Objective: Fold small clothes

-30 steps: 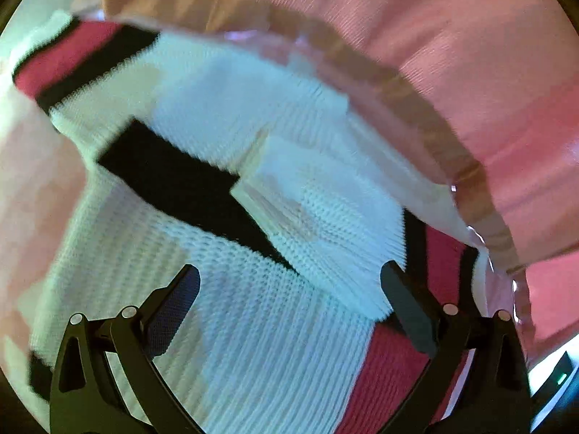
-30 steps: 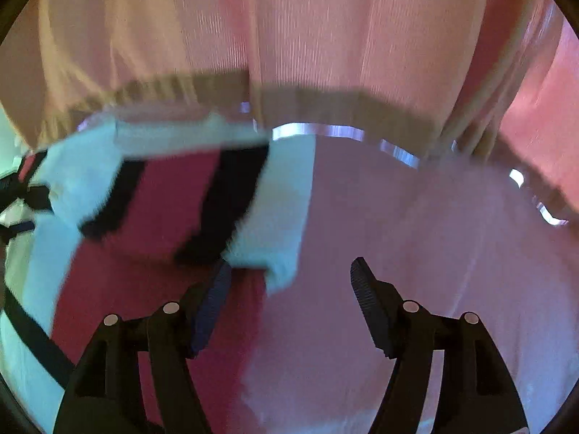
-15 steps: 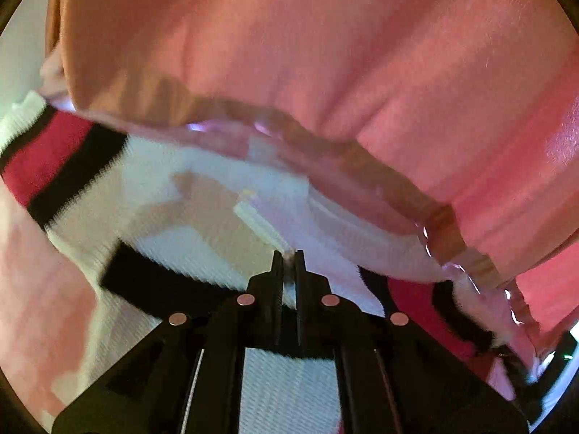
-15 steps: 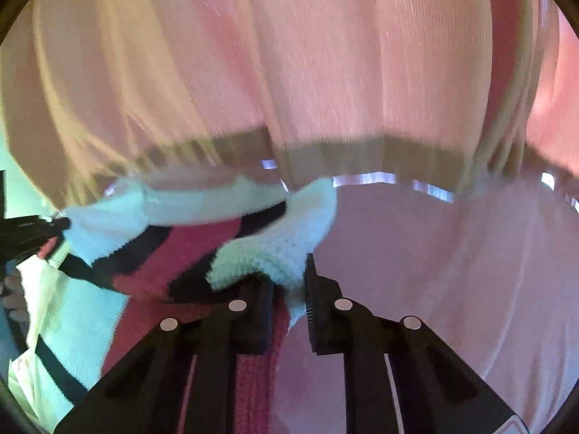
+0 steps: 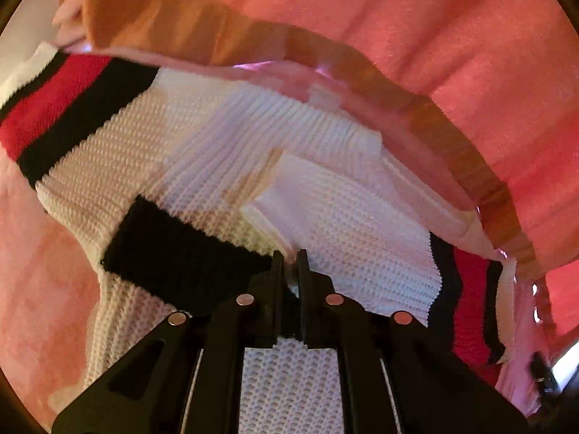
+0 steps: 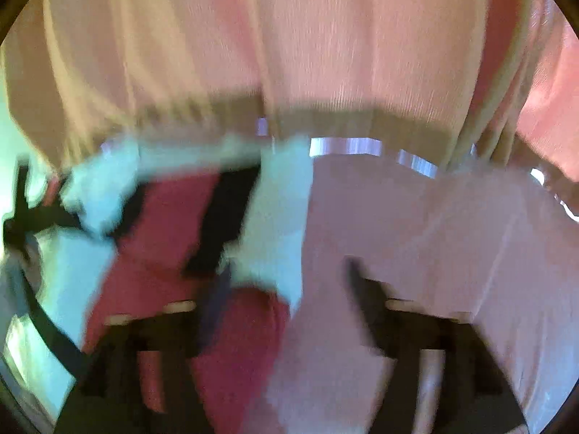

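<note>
Though right view blurs, right tongs (image 6: pixel 289 282) opening, nothing pinched; left tongs (image 5: pixel 289 264) clenched on sweater (image 5: pixel 202 152) fold, pinch point partly hidden; pink cloth (image 5: pixel 452 54) covers background.

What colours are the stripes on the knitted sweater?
Red bordered by black, on the white sweater; clearest in the left wrist view.
</note>
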Motion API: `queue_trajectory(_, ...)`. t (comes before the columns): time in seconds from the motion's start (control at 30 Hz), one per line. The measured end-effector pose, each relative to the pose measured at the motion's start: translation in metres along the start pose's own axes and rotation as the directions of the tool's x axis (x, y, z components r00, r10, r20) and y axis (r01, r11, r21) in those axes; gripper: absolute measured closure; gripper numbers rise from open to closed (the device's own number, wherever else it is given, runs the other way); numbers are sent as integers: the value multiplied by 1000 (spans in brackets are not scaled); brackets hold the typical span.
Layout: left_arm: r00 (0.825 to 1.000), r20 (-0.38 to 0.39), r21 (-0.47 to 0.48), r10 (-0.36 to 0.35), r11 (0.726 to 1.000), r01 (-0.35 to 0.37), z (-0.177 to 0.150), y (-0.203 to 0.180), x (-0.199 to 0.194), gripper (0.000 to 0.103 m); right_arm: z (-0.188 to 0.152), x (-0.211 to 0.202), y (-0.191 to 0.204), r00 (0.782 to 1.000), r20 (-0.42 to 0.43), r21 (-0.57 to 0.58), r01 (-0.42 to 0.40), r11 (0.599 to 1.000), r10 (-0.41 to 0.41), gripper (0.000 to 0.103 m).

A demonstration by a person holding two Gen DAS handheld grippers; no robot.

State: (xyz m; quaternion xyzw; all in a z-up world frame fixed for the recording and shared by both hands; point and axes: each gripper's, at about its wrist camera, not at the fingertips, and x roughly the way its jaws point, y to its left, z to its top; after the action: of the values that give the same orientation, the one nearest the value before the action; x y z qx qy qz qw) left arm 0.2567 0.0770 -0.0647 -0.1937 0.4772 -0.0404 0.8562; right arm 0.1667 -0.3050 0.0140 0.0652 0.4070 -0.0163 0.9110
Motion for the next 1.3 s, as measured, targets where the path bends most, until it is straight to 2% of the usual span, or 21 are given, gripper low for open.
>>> queue_trajectory(0.03, 1000, 0, -2, -2, 1000, 2, 2, 0, 0, 95, 10, 2, -2, 999, 27, 34, -20, 999, 19, 16)
queue_trajectory(0.1, 1000, 5, 17, 7, 1000, -8, 2, -4, -1, 95, 31, 27, 0, 999, -13, 64, -49, 997, 50, 16)
queue_trajectory(0.23, 1000, 4, 26, 9, 1000, -9, 0, -1, -2, 95, 57, 110, 4, 993, -115, 98, 12, 995, -1, 24)
queue_trajectory(0.27, 1000, 3, 26, 8, 1000, -8, 1, -2, -1, 95, 62, 124, 1, 991, -136, 119, 14, 993, 3, 29)
queue_trajectory(0.3, 1000, 2, 31, 9, 999, -9, 1, -2, 0, 95, 62, 134, 1, 988, -155, 135, 6, 991, 15, 57)
queue_trajectory(0.33, 1000, 2, 37, 13, 999, -13, 2, -4, 3, 96, 63, 150, -2, 980, -192, 163, -20, 986, 52, 95)
queue_trajectory(0.4, 1000, 1, 55, 19, 998, -19, 3, -6, 4, 96, 66, 146, -11, 985, -150, 195, -49, 980, 79, 95)
queue_trajectory(0.47, 1000, -2, 60, 18, 998, -18, 4, -6, 7, 95, 66, 133, -23, 997, -67, 196, -35, 980, 49, 95)
queue_trajectory(0.5, 1000, -4, 67, 16, 998, -15, 4, -6, 8, 94, 59, 146, -34, 993, -114, 193, 32, 981, -9, 95)
queue_trajectory(0.53, 1000, -5, 75, 12, 997, -11, 3, -7, 9, 93, 53, 156, -40, 988, -157, 201, 40, 979, -8, 95)
queue_trajectory(0.67, 999, 10, 94, 33, 995, -33, 1, -10, 9, 93, 58, 120, -33, 993, -113, 208, 3, 978, 21, 92)
queue_trajectory(0.77, 1000, 5, 74, 23, 997, -23, 2, -7, 8, 93, 52, 64, -11, 994, -44, 156, -91, 984, 99, 91)
queue_trajectory(0.87, 999, 4, 79, 32, 996, -32, 1, -8, 7, 93, 27, 49, 22, 982, -119, 57, -143, 988, 149, 92)
queue_trajectory(0.9, 999, 5, 81, 36, 996, -36, 1, -8, 6, 93, 15, 56, 28, 980, -155, 24, -119, 993, 121, 95)
queue_trajectory(0.97, 999, 5, 73, 37, 997, -38, 1, -7, 6, 93, -14, 83, 24, 963, -269, -35, -3, 999, -7, 103)
queue_trajectory(1.0, 999, 3, 65, 34, 997, -34, 1, -6, 5, 93, -23, 86, 18, 967, -254, -19, -1, 1000, -4, 103)
queue_trajectory(1.07, 1000, 1, 54, 28, 998, -28, 1, -4, 4, 93, -18, 76, 21, 965, -261, -11, 6, 1000, -8, 103)
queue_trajectory(1.1, 1000, 0, 55, 28, 998, -28, 1, -3, 3, 93, -12, 63, 28, 973, -229, -16, 2, 1000, -6, 103)
queue_trajectory(1.17, 1000, 0, 59, 30, 998, -30, 0, -4, 2, 93, -10, 49, 38, 979, -204, -16, -31, 999, 27, 103)
queue_trajectory(1.23, 1000, -1, 62, 28, 998, -28, 1, -4, 2, 93, -25, 71, 38, 963, -267, -54, 26, 998, -40, 103)
queue_trajectory(1.3, 1000, -4, 45, 4, 999, -4, 3, -1, -5, 93, -34, 80, 35, 966, -247, -65, 60, 996, -74, 103)
